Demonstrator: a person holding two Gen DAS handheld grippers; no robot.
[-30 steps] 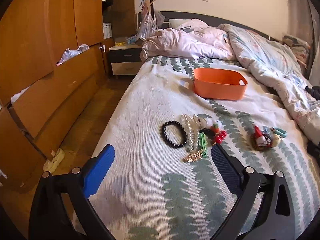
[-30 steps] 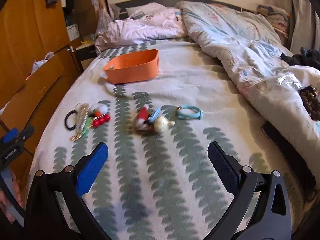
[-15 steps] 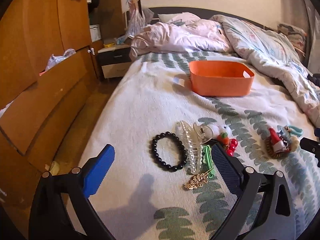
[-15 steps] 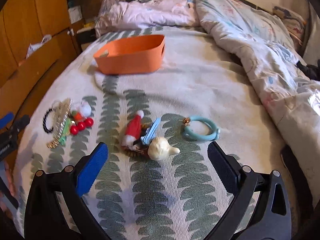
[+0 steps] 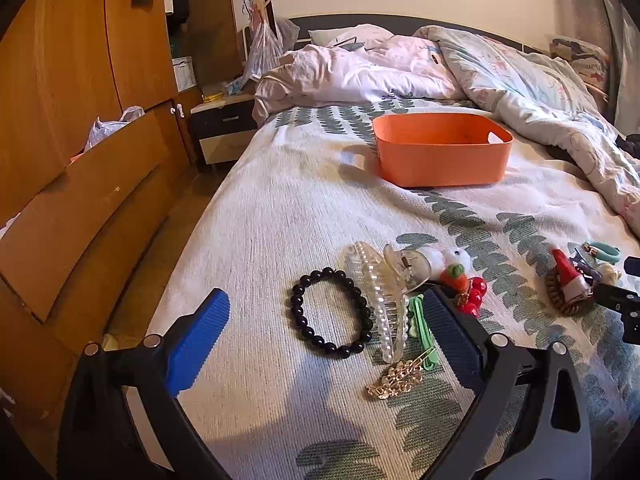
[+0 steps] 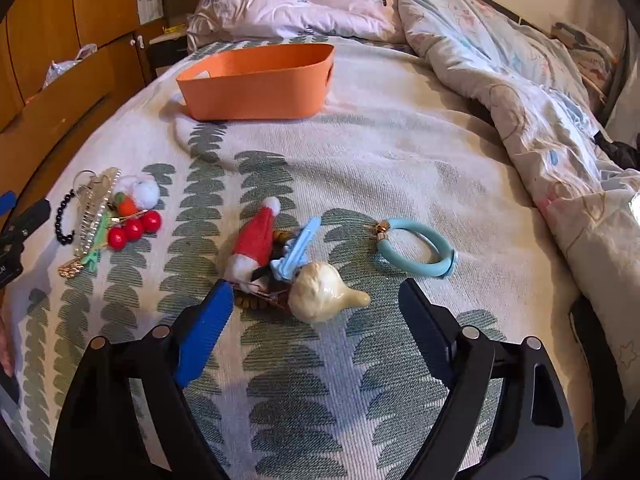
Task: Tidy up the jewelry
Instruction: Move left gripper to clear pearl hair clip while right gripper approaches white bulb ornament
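On the bedspread, my left gripper point(image 5: 324, 320) hangs open just above a black bead bracelet point(image 5: 304, 320), with a clear pearl claw clip point(image 5: 384, 296), a green clip point(image 5: 422, 328) and a gold chain point(image 5: 396, 380) beside it. In the right wrist view my right gripper point(image 6: 316, 308) is closing. A cream ornament point(image 6: 320, 296) lies between its pads, untouched. It belongs to a small heap with a red Santa-hat clip point(image 6: 256, 240) and a blue clip point(image 6: 298, 248). A teal hair ring point(image 6: 416, 252) lies to the right. The orange basket point(image 6: 256, 84) stands farther up the bed.
A rumpled duvet point(image 6: 540, 112) covers the bed's right side and pillows point(image 5: 360, 72) its head. Wooden wardrobe doors point(image 5: 80, 160) and a nightstand point(image 5: 224, 132) stand left of the bed, across a strip of floor. Red berries point(image 5: 474, 296) and a white plush point(image 5: 448, 260) lie by the claw clip.
Both grippers have come down and forward toward the items, which now look larger. The right gripper's jaws have narrowed a little around the cream ornament.
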